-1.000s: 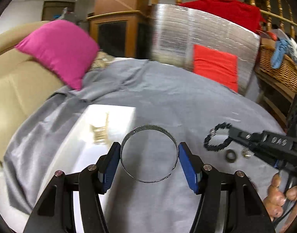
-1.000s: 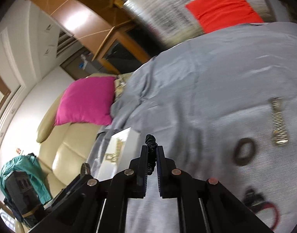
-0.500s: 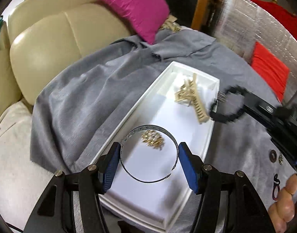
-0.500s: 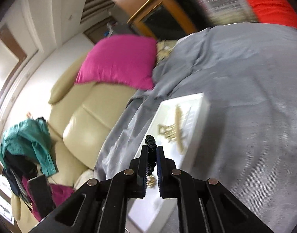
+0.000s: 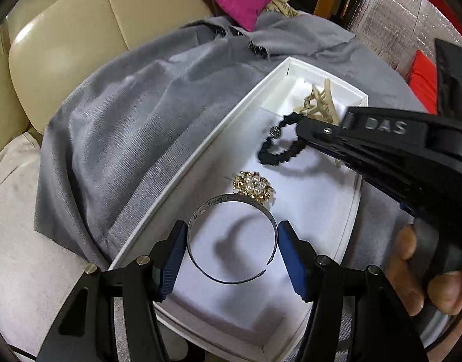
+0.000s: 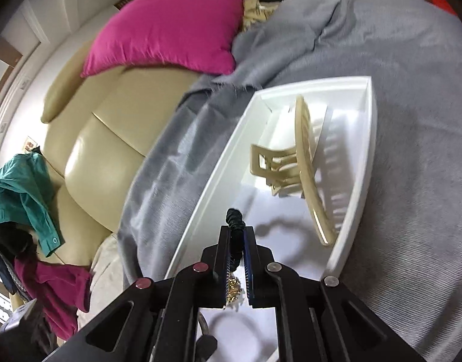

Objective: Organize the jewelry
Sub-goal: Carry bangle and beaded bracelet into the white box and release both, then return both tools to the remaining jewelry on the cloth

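Note:
My left gripper (image 5: 232, 238) is shut on a thin silver cuff bangle (image 5: 231, 205) and holds it just above the near part of the white tray (image 5: 200, 154). My right gripper (image 6: 237, 235) is shut on a black beaded bracelet (image 5: 279, 147), which hangs over the tray's middle; it also shows in the right wrist view (image 6: 235, 223). In the tray lie a gold and pearl brooch (image 5: 253, 187) and a beige hair claw clip (image 6: 294, 163), the clip at the far end.
The tray sits on a grey cloth (image 5: 134, 114) over a table. A cream leather sofa (image 5: 65, 36) with a magenta cushion (image 6: 167, 33) stands to the left. Green and maroon clothes (image 6: 25, 199) lie on the sofa.
Both grippers moved left from the bare cloth to over the tray, still gripping the bangle and the bracelet. The right gripper now hangs the bracelet lower, over the tray's middle.

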`<state>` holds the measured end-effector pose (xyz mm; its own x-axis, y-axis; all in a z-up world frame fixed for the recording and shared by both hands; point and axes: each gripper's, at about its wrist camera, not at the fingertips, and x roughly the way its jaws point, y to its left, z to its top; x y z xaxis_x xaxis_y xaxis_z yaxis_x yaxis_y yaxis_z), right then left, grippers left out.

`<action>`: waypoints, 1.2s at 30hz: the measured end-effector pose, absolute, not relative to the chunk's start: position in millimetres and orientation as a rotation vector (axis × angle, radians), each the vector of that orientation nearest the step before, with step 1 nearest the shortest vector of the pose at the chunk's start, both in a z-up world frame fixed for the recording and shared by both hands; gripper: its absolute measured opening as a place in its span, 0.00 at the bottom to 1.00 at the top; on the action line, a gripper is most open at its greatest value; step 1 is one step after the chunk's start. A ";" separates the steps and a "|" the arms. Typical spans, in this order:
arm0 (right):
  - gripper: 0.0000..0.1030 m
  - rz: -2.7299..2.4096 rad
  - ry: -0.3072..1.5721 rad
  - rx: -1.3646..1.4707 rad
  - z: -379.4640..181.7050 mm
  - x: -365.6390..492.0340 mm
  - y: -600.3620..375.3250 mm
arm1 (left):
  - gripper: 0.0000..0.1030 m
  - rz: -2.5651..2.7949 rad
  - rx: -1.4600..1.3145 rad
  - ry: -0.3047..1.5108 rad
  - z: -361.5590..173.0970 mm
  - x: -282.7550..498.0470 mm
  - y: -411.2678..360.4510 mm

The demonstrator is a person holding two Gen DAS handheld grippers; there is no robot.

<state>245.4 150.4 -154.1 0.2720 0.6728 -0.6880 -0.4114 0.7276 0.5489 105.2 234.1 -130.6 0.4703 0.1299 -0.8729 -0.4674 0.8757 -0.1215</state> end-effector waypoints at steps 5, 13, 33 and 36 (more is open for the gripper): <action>0.12 0.735 1.086 0.256 -154.5 243.2 163.2 | 0.61 0.375 -0.383 1.054 -137.9 108.1 236.3; 0.18 0.724 1.057 0.257 -145.7 238.2 159.6 | 0.61 0.338 -0.440 1.109 -149.1 111.9 241.4; 0.23 0.499 0.911 0.416 -94.1 228.0 -40.9 | 0.61 0.292 -0.109 0.836 -82.9 109.9 171.4; 0.23 0.411 0.893 0.441 -89.9 225.3 -98.0 | 0.61 0.231 -0.067 0.829 -82.9 112.8 145.0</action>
<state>225.3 -98.0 -89.9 0.5619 0.5144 -0.6478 -0.1569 0.8352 0.5270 112.8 145.0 -82.9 0.6520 0.1772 -0.7372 -0.2291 0.9729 0.0313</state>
